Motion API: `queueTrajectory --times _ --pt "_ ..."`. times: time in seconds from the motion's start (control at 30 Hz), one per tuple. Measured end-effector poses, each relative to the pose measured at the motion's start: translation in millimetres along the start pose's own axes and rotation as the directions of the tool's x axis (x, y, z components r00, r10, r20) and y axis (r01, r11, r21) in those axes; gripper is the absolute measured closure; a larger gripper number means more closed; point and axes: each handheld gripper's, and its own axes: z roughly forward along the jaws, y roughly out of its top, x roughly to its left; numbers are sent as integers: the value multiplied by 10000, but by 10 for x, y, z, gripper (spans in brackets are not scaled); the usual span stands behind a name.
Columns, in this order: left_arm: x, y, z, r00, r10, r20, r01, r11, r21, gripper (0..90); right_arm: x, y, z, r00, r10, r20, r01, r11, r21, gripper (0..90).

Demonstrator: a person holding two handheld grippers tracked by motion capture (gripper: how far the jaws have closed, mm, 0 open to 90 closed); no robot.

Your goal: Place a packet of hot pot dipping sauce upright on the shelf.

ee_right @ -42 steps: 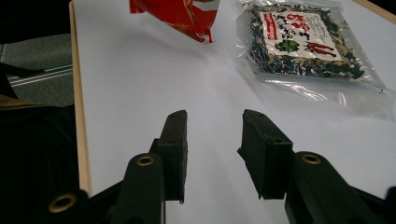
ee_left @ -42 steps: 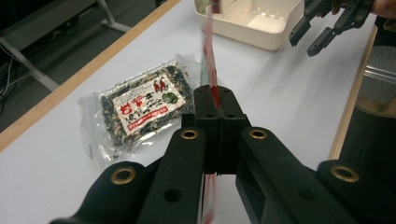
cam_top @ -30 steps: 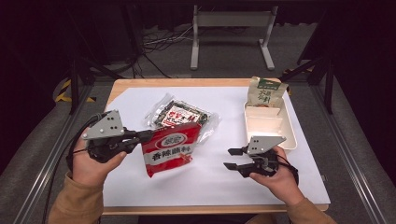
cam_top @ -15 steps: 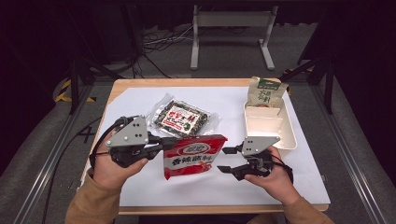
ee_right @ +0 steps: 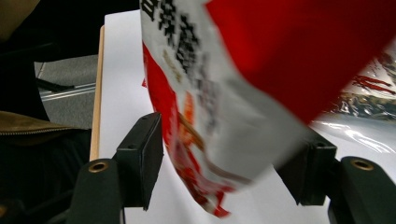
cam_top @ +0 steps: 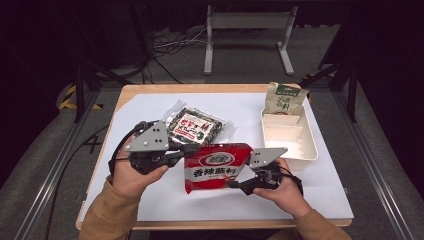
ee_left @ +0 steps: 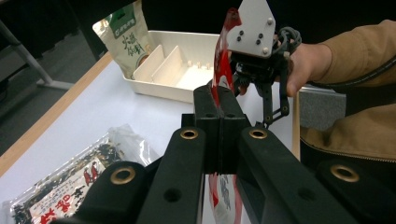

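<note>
The left hand-held gripper (cam_top: 186, 151) is pinching the red noodle packet (cam_top: 216, 167) by its edge, lifting it above the surface. The right hand-held gripper (cam_top: 239, 184) is standing wide around the opposite edge; it should be closing squarely, well onto the packet.

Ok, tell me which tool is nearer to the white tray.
Right. The right tool sits just beside the near left corner of the white tray, open around the red packet; the left tool grips that packet's far side.
</note>
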Motion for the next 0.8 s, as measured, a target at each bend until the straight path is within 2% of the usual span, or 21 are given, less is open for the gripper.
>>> queueTrajectory --times 0.13,0.23,0.27,0.33,0.47,0.57,0.8 --pt "10 -7 1 10000 -66 31 66 10000 -68 899 -21 -4 42 9998 86 -163 -93 9991 -417 392" --pt "31 -27 -2 9998 -188 18 189 9997 -132 899 -27 12 51 9994 -77 -330 58 9982 -593 544" --pt "31 -27 -2 9998 -188 18 189 9997 -132 899 -27 12 51 9994 -77 -330 58 9982 -593 544" --pt "40 -40 -13 9996 -295 3 295 9995 -135 899 -30 22 47 9993 -214 -322 196 9983 -547 673" --pt "57 -56 -14 9994 -344 -16 344 9993 -133 898 -49 37 27 9973 -405 -605 366 9972 -645 811" --pt "63 -61 -15 9993 -379 23 379 9991 -167 898 -57 55 -2 9974 -494 -525 462 9970 -616 836" --pt "90 -87 -12 9987 -509 48 510 9985 -179 891 -69 90 -58 9985 -270 -475 253 9990 -370 854"
